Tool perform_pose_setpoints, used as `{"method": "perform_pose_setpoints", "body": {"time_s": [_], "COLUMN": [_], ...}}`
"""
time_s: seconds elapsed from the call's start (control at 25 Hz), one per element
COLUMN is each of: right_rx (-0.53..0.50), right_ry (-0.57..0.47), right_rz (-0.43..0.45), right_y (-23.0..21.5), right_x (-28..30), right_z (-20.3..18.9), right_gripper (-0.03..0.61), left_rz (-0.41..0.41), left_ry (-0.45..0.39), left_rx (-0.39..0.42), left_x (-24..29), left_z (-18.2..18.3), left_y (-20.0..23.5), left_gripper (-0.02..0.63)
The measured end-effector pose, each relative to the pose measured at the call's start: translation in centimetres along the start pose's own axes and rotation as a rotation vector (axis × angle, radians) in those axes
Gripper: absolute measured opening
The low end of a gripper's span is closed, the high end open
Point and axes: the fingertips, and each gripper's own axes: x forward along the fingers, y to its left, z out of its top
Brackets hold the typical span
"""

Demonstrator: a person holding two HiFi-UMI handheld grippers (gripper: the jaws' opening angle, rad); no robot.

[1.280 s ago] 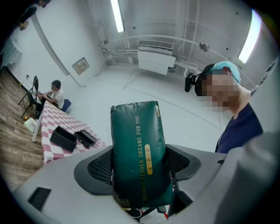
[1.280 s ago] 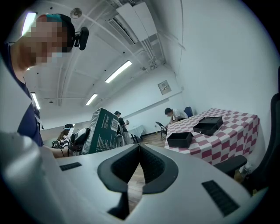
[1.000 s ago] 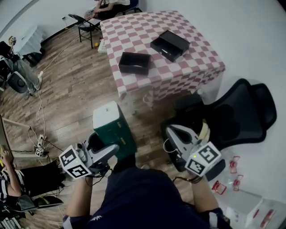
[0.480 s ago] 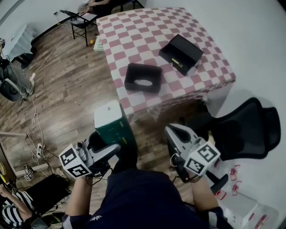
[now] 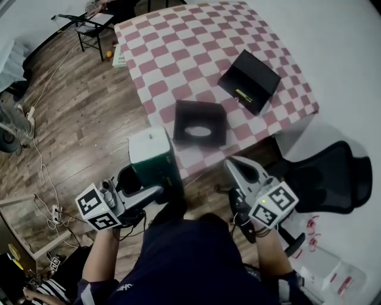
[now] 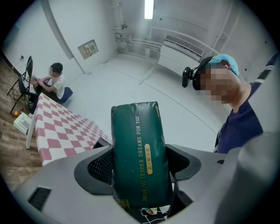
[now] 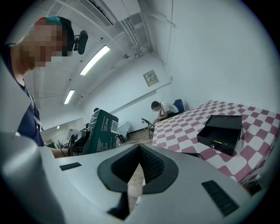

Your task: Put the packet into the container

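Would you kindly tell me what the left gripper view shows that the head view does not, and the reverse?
Only the left gripper view: gold lettering down the green packet and a ceiling light strip. Only the head view: the black container with an oval opening, a second black box, the right gripper and a black chair. Both: the left gripper shut on the green packet, and the checked table.
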Motion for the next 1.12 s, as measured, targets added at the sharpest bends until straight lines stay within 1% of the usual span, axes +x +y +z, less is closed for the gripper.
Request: {"method": "perform_pose_setpoints", "body": {"time_s": [0.08, 0.2, 0.4, 0.6, 0.68, 0.8, 0.96, 1.04, 1.12], "right_rx": [0.007, 0.019, 0.035, 0.072, 0.086, 0.106, 0.137, 0.146, 0.155], "right_ry": [0.002, 0.001, 0.000, 0.018, 0.030, 0.045, 0.057, 0.056, 0.053], "right_rz": [-0.013, -0.027, -0.034, 0.001, 0.022, 0.046, 0.049, 0.043, 0.038], "right_y": [-0.7, -1.9, -4.0, -6.1, -6.8, -8.3, -10.6, -11.6, -12.3], "right_x": [0.9, 1.7, 1.9, 1.8, 2.0, 2.1, 1.4, 0.9, 0.5], "right_z": [0.5, 1.2, 1.8, 1.2, 0.7, 0.0, -1.0, -1.1, -1.3], "right_gripper": [0.017, 0.017, 0.017, 0.017, 0.017, 0.017, 0.017, 0.017, 0.017], "left_rz": [-0.008, -0.014, -0.017, 0.012, 0.032, 0.062, 0.093, 0.087, 0.068], "left_ry": [0.025, 0.061, 0.136, 0.204, 0.238, 0.326, 0.540, 0.621, 0.684], "left_rx": [0.008, 0.042, 0.134, 0.213, 0.262, 0.377, 0.548, 0.648, 0.765], "left_x": [0.8, 2.4, 5.7, 8.9, 10.1, 12.2, 14.2, 15.3, 16.3], "left_z": [0.7, 1.5, 2.1, 1.9, 1.6, 0.7, -2.1, -3.3, -4.4], "left_y": [1.4, 3.1, 5.3, 6.8, 7.6, 9.1, 10.5, 10.9, 11.2], "left_gripper": [0.402, 0.402, 0.400, 0.399, 0.399, 0.397, 0.397, 0.397, 0.397]}}
